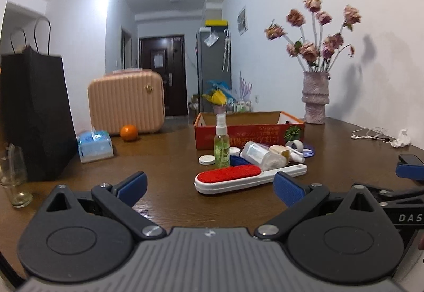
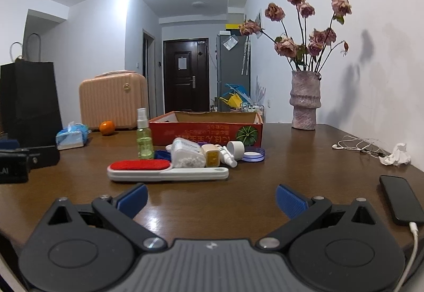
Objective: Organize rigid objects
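White letters "DAS" stand on the black body of the right claw, cut off at the right edge of the left wrist view. In the right wrist view, white letters ".AI" stand on the black body of the left claw at the left edge, also cut off. The red cardboard box, at the far middle of the desk, bears a line of yellow characters printed upside down on its near wall, beside a green melon picture; the characters are too small and blurred to read.
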Demonstrator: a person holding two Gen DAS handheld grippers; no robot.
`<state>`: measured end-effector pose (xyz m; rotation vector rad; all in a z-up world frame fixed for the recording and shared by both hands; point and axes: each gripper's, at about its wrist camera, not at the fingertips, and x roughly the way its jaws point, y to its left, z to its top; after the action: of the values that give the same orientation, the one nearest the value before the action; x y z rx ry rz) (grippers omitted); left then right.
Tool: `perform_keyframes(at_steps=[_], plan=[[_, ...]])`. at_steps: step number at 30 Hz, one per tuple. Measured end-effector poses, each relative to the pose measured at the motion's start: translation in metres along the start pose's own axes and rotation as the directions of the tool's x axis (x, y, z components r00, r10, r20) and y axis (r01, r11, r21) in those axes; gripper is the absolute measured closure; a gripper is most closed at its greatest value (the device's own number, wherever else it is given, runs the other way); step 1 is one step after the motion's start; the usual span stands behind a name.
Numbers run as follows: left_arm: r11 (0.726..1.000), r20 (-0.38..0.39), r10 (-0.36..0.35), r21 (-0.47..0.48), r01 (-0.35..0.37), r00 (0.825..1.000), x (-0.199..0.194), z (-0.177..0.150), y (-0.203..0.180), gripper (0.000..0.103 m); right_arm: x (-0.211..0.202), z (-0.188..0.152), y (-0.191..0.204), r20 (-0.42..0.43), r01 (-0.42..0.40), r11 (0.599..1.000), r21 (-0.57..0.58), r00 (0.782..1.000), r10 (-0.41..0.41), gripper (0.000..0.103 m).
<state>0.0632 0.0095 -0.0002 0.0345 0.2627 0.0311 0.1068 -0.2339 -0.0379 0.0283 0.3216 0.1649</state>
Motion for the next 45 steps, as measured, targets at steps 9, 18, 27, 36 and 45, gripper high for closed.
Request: perform_keyframes(at_steps=[9,18,27,36,45], plan=[[0.993,-0.167,-0.002,-0.118,-0.018,0.986,0.106,0.009,0.027,0.0,0.111,0.026,-0.044,-0.21,-0.161,0.982,0.101,0.961,0.179,0.0],[0.991,-0.36,-0.082,-0.124,0.04,0.929,0.196,0.016,0.037,0.0,0.213,0.054,-0.078,-0.328,-0.158,0.975,0.156,0.923,0.202,0.062],[0.954,-0.387,-0.198,-0.285,0.088,0.9,0.223,0.009,0.051,0.034,0.236,0.039,-0.074,-0.339,-0.227,0.953,0.203,0.896,0.286,0.087],[0.942,-0.396,-0.217,-0.324,0.086,0.892,0.206,0.009,0.045,0.04,0.211,0.033,-0.075,-0.335,-0.231,0.949,0.214,0.896,0.293,0.09],[0.942,-0.332,-0.247,-0.302,0.146,0.91,0.151,0.018,0.029,0.046,0.138,0.026,-0.089,-0.22,-0.181,0.946,0.268,0.945,0.243,0.09]])
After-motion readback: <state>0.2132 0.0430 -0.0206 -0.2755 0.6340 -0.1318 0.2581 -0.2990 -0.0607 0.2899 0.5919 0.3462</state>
